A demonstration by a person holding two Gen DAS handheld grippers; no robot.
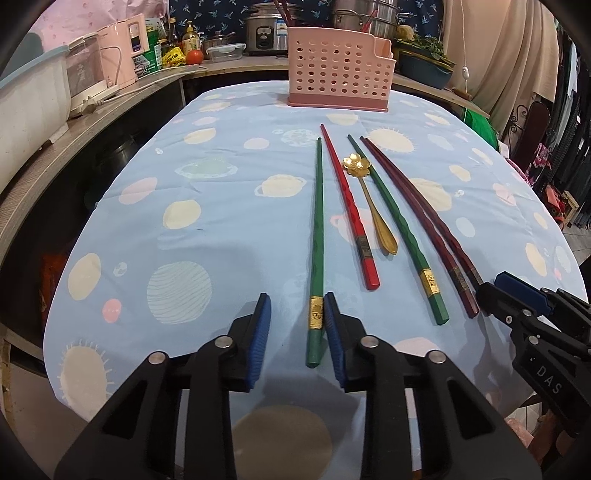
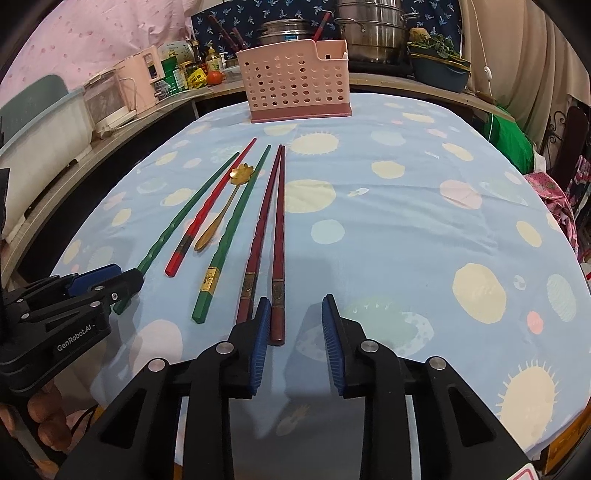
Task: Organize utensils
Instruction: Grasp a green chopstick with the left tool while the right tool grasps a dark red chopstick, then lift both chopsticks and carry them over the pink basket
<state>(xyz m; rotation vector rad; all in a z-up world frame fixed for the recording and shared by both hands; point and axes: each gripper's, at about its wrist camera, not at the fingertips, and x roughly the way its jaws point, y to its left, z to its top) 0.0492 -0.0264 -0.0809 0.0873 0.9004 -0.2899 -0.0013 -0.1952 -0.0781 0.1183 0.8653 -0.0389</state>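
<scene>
Several chopsticks lie side by side on the blue tablecloth (image 1: 221, 229): a green one (image 1: 317, 236), a red one (image 1: 349, 206), a second green one (image 1: 397, 229) and two dark red ones (image 1: 417, 214). A gold flower-ended spoon (image 1: 373, 206) lies among them. A pink perforated utensil basket (image 1: 338, 70) stands at the far end. My left gripper (image 1: 297, 310) is open, the near end of the first green chopstick lying between its jaws, beside the right pad. My right gripper (image 2: 295, 314) is open, with the end of a dark red chopstick (image 2: 277, 266) just inside its left pad.
A counter behind the table holds a rice cooker (image 1: 264, 33), steel pots (image 2: 373, 29), bottles, a tomato (image 1: 194, 56) and pink appliances (image 1: 125, 51). A curtain and clothes hang at the right. The tablecloth's right half (image 2: 424, 221) carries only its pattern.
</scene>
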